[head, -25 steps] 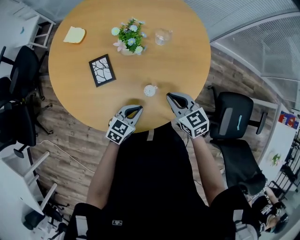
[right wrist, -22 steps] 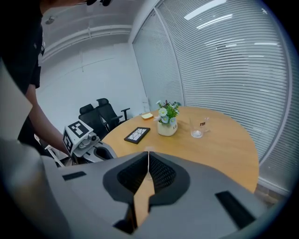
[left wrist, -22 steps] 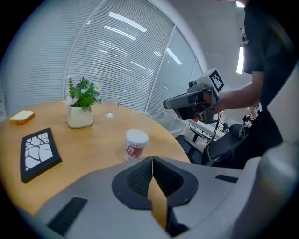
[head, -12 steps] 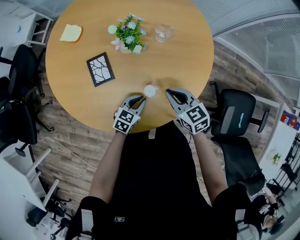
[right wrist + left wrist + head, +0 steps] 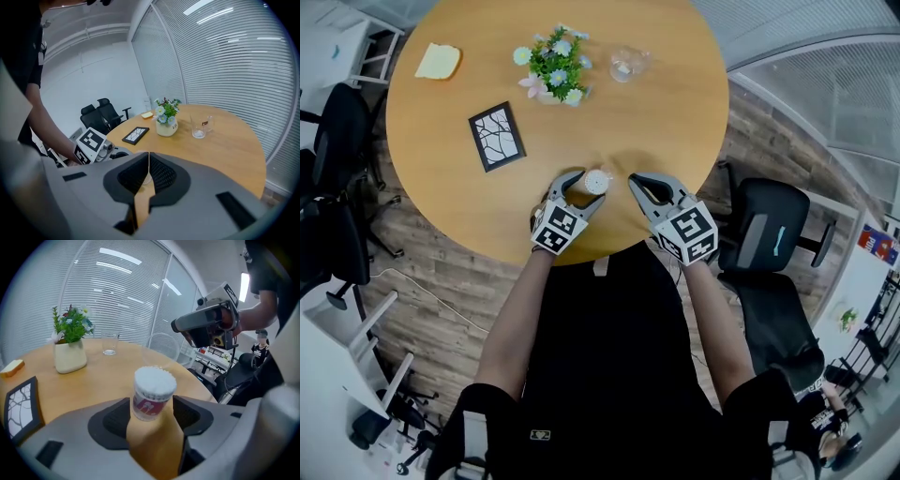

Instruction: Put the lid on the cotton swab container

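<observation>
1. The cotton swab container (image 5: 597, 181) stands upright on the near part of the round surface (image 5: 656, 122), not far from its near edge. Its white swab tips are bare, so the lid is not on yet.
2. My left tongs (image 5: 584, 187) are opening with the container between their jaws. The pads are not pressing it, and it sits closer to the left-hand pad than to the right one.
3. My right tongs (image 5: 635, 184) are closed tight, just to the right of the container, with nothing I can see between them.
4. I cannot pick out the lid with any certainty. It may be clear and lying close beside the container.
5. Risk: if I close the left tongs off-centre, the nearer pad could push the container and tip it, spilling the uncovered swabs.
6. Risk: a sideways shove could slide it toward the near edge.
7. Risk: a clear lid is easy to misjudge, so the right tongs could miss it or nudge it away.
</observation>
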Tool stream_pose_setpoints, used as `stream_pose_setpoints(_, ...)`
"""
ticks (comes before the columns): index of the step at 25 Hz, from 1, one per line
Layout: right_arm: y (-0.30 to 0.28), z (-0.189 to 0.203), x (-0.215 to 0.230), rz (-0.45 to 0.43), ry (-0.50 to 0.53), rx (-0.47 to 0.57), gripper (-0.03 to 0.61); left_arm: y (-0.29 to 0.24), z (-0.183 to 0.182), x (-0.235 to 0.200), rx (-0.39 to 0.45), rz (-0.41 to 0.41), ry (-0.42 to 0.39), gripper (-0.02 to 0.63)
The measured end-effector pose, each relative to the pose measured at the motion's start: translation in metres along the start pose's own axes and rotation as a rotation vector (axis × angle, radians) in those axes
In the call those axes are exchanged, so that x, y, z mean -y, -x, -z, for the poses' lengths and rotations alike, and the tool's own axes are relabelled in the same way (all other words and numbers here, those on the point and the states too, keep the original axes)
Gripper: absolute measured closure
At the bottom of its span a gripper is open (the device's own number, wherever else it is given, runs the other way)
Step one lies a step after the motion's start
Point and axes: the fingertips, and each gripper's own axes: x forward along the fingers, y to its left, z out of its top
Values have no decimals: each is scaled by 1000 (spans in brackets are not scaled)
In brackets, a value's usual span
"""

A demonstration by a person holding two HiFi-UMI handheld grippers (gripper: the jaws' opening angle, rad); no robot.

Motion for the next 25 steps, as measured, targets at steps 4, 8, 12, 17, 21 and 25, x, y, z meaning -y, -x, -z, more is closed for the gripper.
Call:
stream_pose_setpoints(4, 1, 4, 1, -3, -8, -8, 572, -9, -7, 1, -7, 21, -44, 336)
stream_pose_setpoints(8, 1, 7, -2, -18, -18, -13, 572, -13, -9, 1, -2, 31, -52, 339)
stream_pose_setpoints(12, -2, 11, -5, -36, -30, -19, 572, -14, -10, 1, 9, 34, -48, 341)
stream_pose_setpoints(17, -9, 11, -12, -59, -32, -26, 572, -14, -8, 2, 17, 27, -46, 341)
stream_pose_setpoints(21, -15, 12, -15, -75, -24, -35, 572, -15, -8, 0, 18, 26, -50, 342)
stream_pose_setpoints(25, -18, 13, -19, -91, -16, -44, 572, -15, -7, 1, 15, 18, -54, 344)
